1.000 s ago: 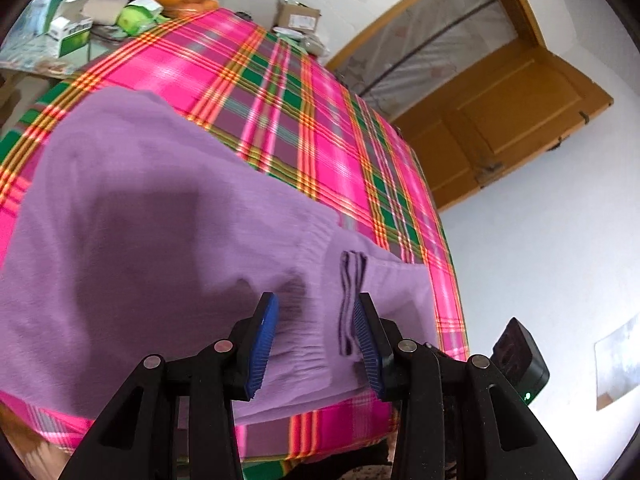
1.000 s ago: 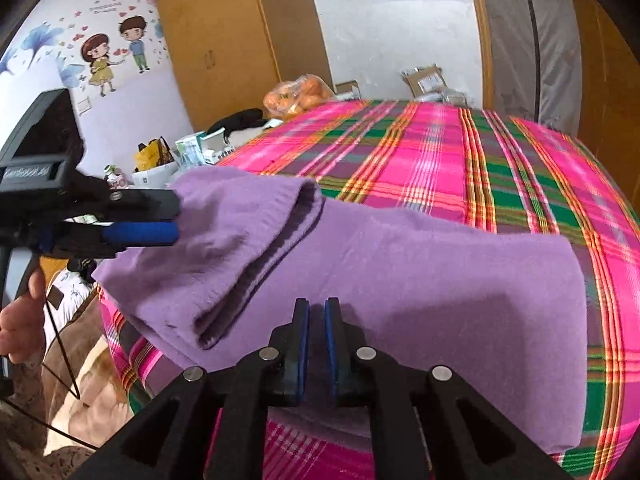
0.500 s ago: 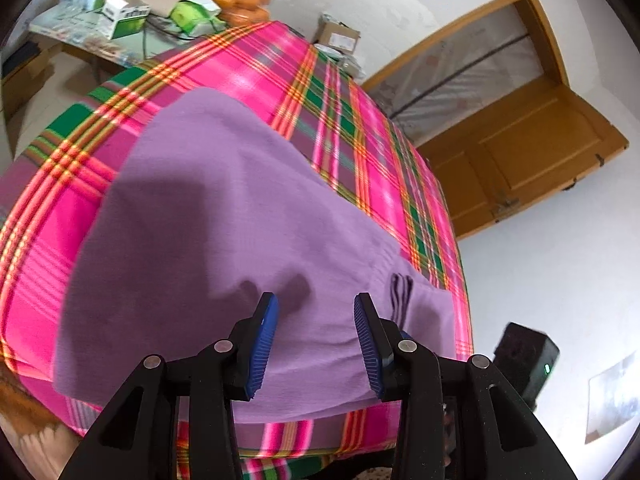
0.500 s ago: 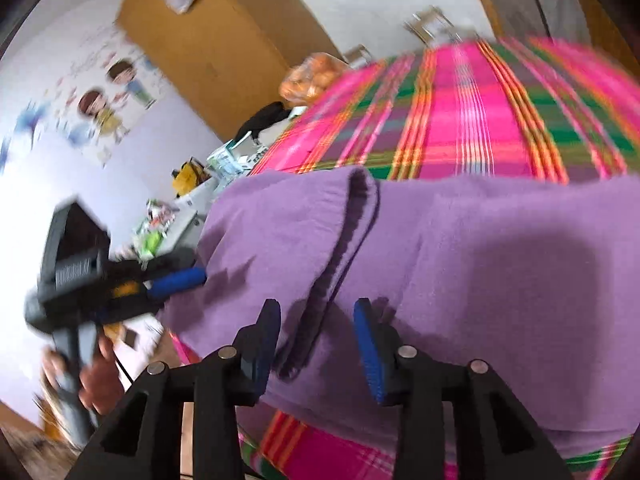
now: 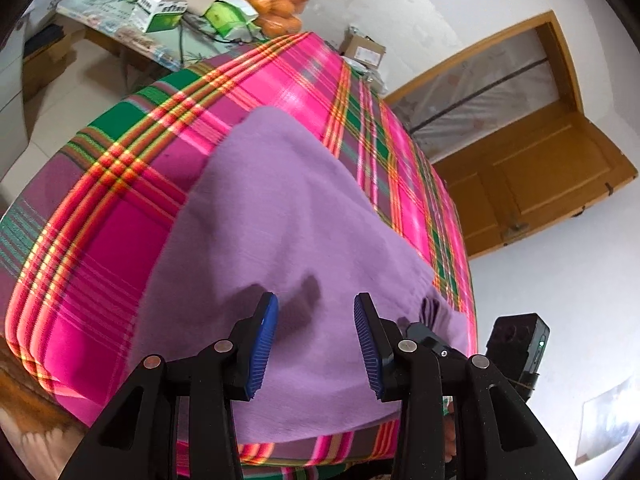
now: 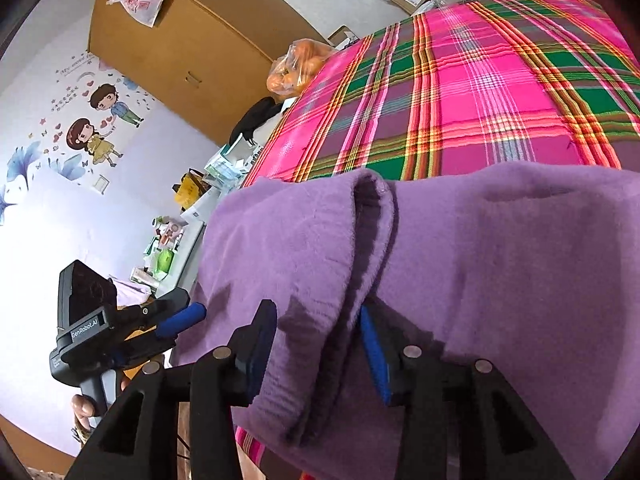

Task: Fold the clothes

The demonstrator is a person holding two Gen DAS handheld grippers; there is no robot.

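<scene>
A purple fleece garment (image 5: 280, 232) lies folded on the pink plaid tablecloth (image 5: 120, 232), near the table's front edge. My left gripper (image 5: 316, 320) hovers open just above its near part, with nothing between the fingers. In the right wrist view the garment (image 6: 500, 280) shows a doubled layer with a thick folded edge (image 6: 368, 240) running toward me. My right gripper (image 6: 316, 324) is open, and that folded edge droops between its fingers; the right fingertip (image 6: 370, 336) is partly tucked under the cloth. The left gripper (image 6: 176, 320) shows at the left, held by a hand (image 6: 82, 404).
A side table (image 5: 120, 32) with boxes stands beyond the table's left corner, beside a bag of oranges (image 5: 276, 0). A cardboard box (image 5: 362, 50) sits at the far end. A wooden door (image 5: 540, 176) is on the right, a wardrobe (image 6: 180, 48) behind.
My right gripper, shut on the garment a second ago, has opened and tilted. My left gripper stayed open and drew back, so more tablecloth shows to the garment's left.
</scene>
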